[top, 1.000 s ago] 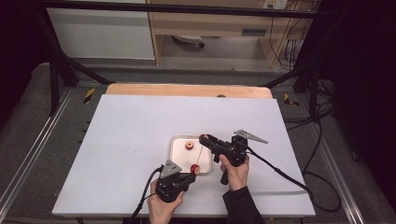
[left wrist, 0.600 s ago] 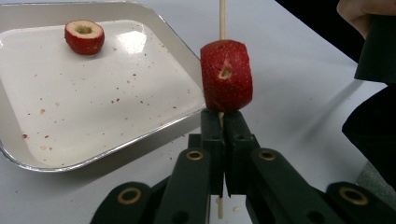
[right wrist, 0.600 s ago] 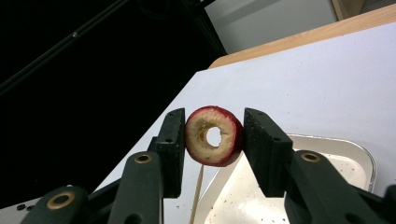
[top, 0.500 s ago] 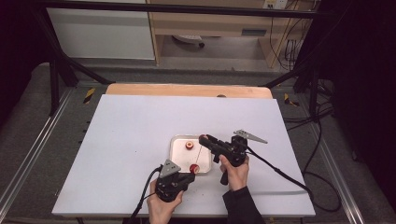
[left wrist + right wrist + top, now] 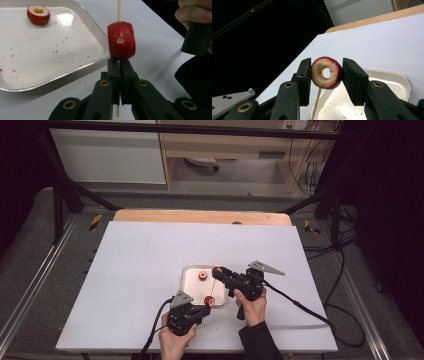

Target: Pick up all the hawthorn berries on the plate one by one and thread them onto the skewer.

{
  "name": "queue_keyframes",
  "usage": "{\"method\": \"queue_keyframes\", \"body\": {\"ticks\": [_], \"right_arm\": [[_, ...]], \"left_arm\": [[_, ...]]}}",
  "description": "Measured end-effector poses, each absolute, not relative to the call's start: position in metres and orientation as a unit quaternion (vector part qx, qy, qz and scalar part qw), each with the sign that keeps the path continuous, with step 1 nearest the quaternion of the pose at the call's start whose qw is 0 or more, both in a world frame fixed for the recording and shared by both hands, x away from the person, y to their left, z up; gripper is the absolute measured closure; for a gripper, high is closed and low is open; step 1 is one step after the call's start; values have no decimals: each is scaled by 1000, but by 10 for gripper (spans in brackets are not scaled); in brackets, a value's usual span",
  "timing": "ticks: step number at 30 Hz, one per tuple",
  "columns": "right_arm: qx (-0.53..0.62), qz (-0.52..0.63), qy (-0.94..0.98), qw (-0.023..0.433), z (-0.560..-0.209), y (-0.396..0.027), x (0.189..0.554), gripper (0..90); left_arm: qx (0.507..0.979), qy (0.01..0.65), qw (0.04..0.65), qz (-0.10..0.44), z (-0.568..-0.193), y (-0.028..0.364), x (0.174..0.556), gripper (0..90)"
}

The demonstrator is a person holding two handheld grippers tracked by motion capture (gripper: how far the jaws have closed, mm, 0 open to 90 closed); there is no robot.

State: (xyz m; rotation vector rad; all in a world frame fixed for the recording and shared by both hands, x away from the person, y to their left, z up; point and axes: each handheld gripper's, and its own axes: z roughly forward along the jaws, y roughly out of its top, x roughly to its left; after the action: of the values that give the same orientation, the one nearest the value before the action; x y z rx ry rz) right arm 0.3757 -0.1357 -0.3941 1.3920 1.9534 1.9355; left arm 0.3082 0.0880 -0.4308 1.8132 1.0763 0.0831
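Left tool (image 5: 119, 65) clenched tight on the skewer (image 5: 119, 10) under a red fruit (image 5: 121, 41); right tool (image 5: 325, 75) grasps a cored fruit ring (image 5: 326, 72) above the tray's (image 5: 192, 295) near corner, open worktop (image 5: 140, 255) all around.

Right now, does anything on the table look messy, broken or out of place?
Only a small mess: the tray is speckled with red and brown crumbs from the cored fruit. One piece lies in it, one sits on the skewer, and one is in the right gripper. Nothing is broken or spilled on the table.
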Motion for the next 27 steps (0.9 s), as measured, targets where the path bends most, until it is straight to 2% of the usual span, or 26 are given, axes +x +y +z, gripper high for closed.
{"method": "queue_keyframes", "body": {"ticks": [3, 6, 14, 23, 24, 25, 27], "right_arm": [[449, 623, 640, 31, -394, -136, 375, 609], [446, 608, 657, 7, -400, -132, 375, 609], [438, 592, 677, -9, -410, -126, 371, 610], [432, 582, 689, -4, -412, -127, 371, 603], [428, 585, 689, -7, -409, -129, 372, 593], [427, 588, 687, 0, -407, -130, 372, 496], [425, 589, 687, 6, -404, -132, 373, 466]], "left_arm": [[741, 445, 501, 31, -430, 89, 309, 885], [740, 446, 502, 38, -428, 89, 313, 884], [747, 445, 491, 54, -426, 89, 323, 884], [755, 430, 490, 68, -430, 89, 325, 884], [757, 428, 488, 73, -430, 89, 324, 884], [760, 426, 485, 79, -430, 90, 323, 883], [763, 423, 480, 87, -432, 94, 322, 883]]}}
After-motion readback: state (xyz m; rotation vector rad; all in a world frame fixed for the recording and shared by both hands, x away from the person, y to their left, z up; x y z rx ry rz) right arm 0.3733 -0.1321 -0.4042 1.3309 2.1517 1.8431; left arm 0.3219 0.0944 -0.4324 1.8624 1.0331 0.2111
